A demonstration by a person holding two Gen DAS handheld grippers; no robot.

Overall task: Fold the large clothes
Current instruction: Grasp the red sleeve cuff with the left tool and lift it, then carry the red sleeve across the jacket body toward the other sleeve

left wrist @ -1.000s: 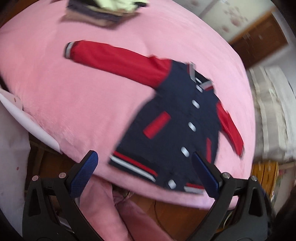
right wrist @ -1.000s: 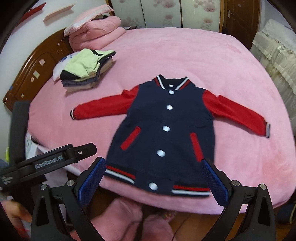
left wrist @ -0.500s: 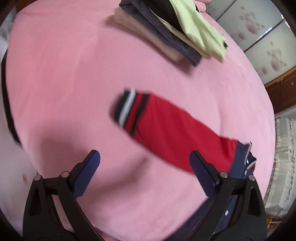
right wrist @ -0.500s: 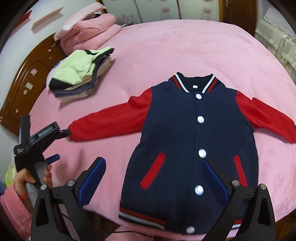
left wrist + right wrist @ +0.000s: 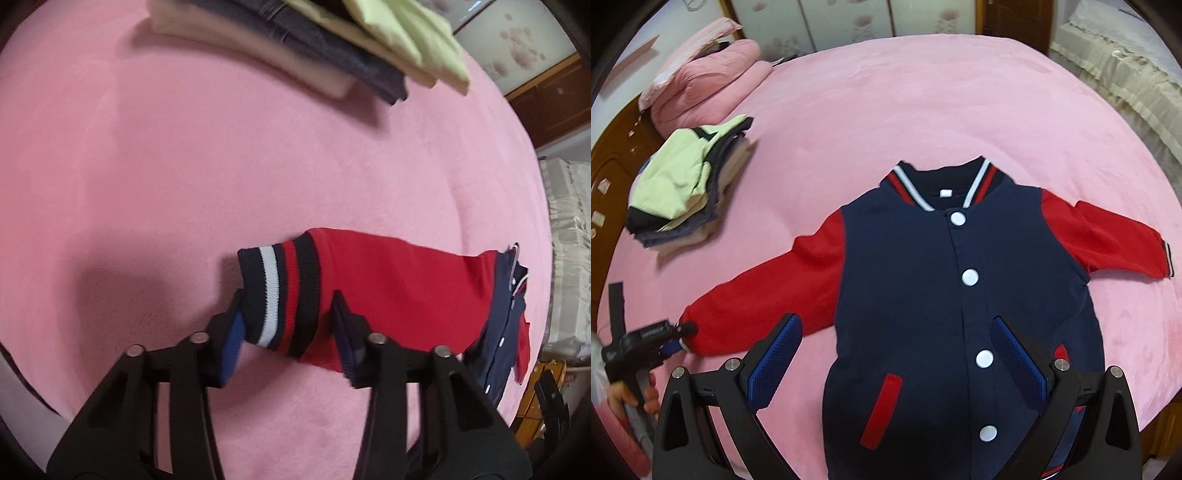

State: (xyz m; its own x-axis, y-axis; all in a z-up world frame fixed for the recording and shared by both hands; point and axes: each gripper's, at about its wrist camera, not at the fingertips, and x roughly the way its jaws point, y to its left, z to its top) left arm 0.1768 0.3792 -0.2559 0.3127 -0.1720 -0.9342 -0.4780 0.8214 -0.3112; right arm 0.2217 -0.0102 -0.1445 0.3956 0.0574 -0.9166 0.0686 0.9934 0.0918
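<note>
You have one jacket (image 5: 960,302) lying flat, buttoned with four white snaps showing, on the pink bed (image 5: 886,110), and one stack of folded clothes (image 5: 683,188) beside it. Your left gripper (image 5: 288,325) is closing around the striped cuff (image 5: 280,295) of the red sleeve; a second ago it hung open above the hem. Your right gripper (image 5: 897,354) stands released over the jacket front.

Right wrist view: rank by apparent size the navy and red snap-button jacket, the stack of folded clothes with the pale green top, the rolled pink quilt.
1. Navy and red snap-button jacket, clearly largest, though nearest the camera.
2-3. Stack of folded clothes with the pale green top and rolled pink quilt look alike; the quilt lies farther off, so unranked.
</note>
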